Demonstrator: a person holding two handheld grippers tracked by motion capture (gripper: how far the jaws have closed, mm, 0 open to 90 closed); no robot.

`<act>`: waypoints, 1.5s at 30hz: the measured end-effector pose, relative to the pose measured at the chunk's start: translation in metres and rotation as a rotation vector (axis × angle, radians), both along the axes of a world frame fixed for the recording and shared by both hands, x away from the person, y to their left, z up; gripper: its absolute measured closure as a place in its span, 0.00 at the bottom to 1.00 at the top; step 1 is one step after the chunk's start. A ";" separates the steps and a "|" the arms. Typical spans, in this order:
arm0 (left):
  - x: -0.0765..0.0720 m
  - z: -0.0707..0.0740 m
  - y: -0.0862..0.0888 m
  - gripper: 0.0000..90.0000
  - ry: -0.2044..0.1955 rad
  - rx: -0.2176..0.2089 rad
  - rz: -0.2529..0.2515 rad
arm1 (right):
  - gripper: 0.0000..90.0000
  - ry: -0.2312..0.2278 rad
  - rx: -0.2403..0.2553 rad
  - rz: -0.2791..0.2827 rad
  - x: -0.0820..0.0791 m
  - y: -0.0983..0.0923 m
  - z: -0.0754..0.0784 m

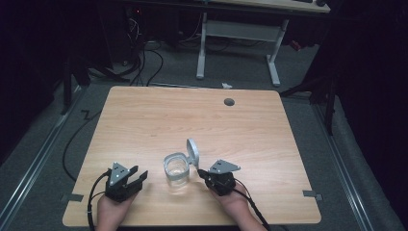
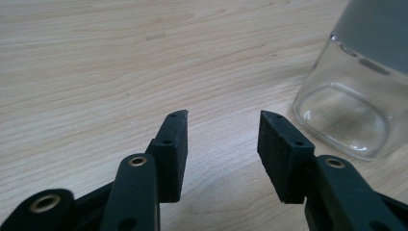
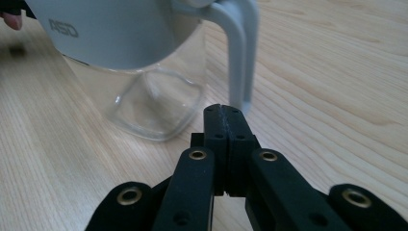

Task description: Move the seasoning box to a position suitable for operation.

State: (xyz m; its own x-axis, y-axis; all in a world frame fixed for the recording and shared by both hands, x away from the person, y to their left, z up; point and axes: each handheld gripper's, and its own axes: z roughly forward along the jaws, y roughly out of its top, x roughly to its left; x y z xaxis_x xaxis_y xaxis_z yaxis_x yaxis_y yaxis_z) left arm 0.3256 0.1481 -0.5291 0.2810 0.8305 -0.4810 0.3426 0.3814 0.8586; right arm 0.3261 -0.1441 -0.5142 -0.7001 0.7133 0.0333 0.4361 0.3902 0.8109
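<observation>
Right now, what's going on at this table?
A person sits at a wooden table with a two-jaw gripper in each hand. Between them stands a clear glass jar with its grey hinged lid flipped up. The left gripper is open beside the jar, holding nothing. The right gripper is shut, empty, close to the lid's hinge.

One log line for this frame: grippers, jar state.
left gripper: open, beside jar | right gripper: shut, empty, near lid hinge | clear square glass jar: upright, grey lid flipped open | wooden table
</observation>
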 end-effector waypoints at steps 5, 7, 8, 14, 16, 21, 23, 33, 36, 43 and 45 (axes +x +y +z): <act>0.000 -0.001 0.001 0.61 0.002 -0.004 0.014 | 1.00 0.007 0.002 0.014 0.006 0.005 -0.001; -0.001 -0.001 0.001 0.60 0.001 0.000 0.018 | 1.00 0.007 0.000 0.013 0.009 0.007 -0.001; -0.002 0.000 0.002 0.60 -0.002 -0.002 0.022 | 1.00 0.011 0.010 0.013 0.012 0.008 0.000; -0.004 0.003 0.004 0.61 -0.009 -0.019 0.032 | 1.00 0.011 0.018 -0.010 0.027 0.005 0.000; -0.004 0.003 0.003 0.61 -0.006 -0.022 0.026 | 1.00 0.009 0.013 -0.021 0.035 0.005 0.000; -0.005 0.001 -0.007 0.60 -0.002 -0.005 0.000 | 1.00 0.013 0.029 -0.077 0.051 -0.006 0.002; -0.006 -0.001 -0.013 0.61 -0.008 0.014 -0.015 | 1.00 0.007 0.031 -0.082 0.047 -0.014 0.004; -0.006 -0.002 -0.038 0.93 -0.029 0.045 -0.057 | 1.00 -0.042 -0.004 -0.124 -0.002 -0.054 0.008; 0.001 -0.003 -0.046 1.00 -0.026 0.051 -0.054 | 1.00 -0.072 0.001 -0.161 -0.021 -0.073 0.009; 0.016 -0.004 -0.059 1.00 -0.015 0.043 -0.073 | 1.00 -0.078 0.025 -0.233 -0.041 -0.103 0.007; 0.017 -0.004 -0.061 1.00 -0.015 0.034 -0.078 | 1.00 -0.072 0.030 -0.238 -0.042 -0.106 0.006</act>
State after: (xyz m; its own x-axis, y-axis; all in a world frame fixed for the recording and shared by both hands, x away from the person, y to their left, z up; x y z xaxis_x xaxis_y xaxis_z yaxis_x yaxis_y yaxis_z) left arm 0.3425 0.0867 -0.5335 0.3529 0.8216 -0.4476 0.3568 0.3241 0.8762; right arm 0.2844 -0.2499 -0.5083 -0.5134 0.8580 0.0126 0.4533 0.2588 0.8530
